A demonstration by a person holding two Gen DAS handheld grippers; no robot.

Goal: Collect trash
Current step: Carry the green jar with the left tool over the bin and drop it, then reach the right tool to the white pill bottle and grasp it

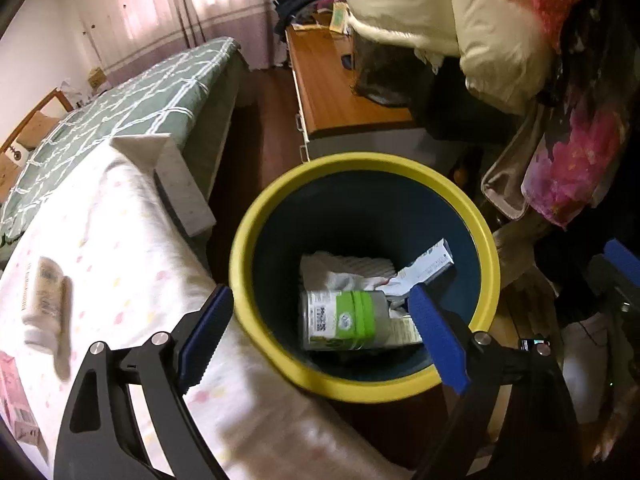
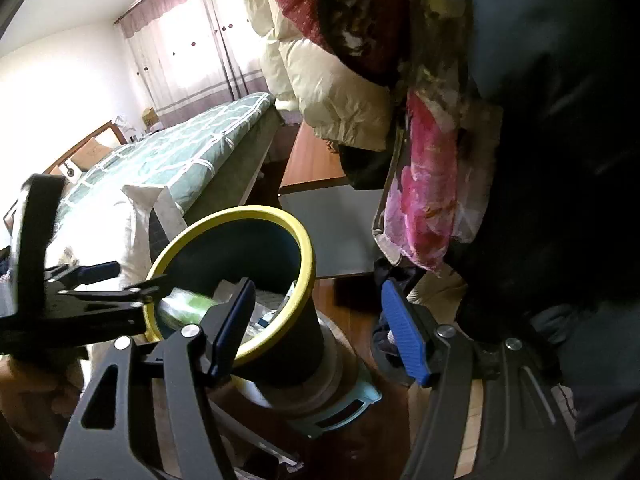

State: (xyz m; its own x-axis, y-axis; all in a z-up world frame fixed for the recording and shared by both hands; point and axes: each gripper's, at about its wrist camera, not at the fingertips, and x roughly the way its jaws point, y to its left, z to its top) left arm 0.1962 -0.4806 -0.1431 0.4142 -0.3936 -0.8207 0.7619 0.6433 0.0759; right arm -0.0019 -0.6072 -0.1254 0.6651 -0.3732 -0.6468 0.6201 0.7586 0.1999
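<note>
A dark blue trash bin with a yellow rim [image 1: 256, 240] stands on the floor beside a table with a white dotted cloth [image 1: 132, 240]. Inside it lie a green-labelled jar [image 1: 344, 320], crumpled paper [image 1: 340, 276] and a small carton [image 1: 432, 264]. My left gripper [image 1: 316, 340] is open and empty, held over the bin's near rim. A white bottle [image 1: 44, 300] lies on the cloth at the left. In the right wrist view, my right gripper [image 2: 320, 328] is open and empty beside the bin [image 2: 308, 256]; the left gripper [image 2: 100, 284] reaches over the rim.
A pink carton [image 1: 16, 404] lies at the cloth's left edge. A bed with a green cover [image 1: 132, 100] stands behind the table. A wooden desk [image 1: 340, 88] and hanging coats and bags [image 1: 500, 40] crowd the right side.
</note>
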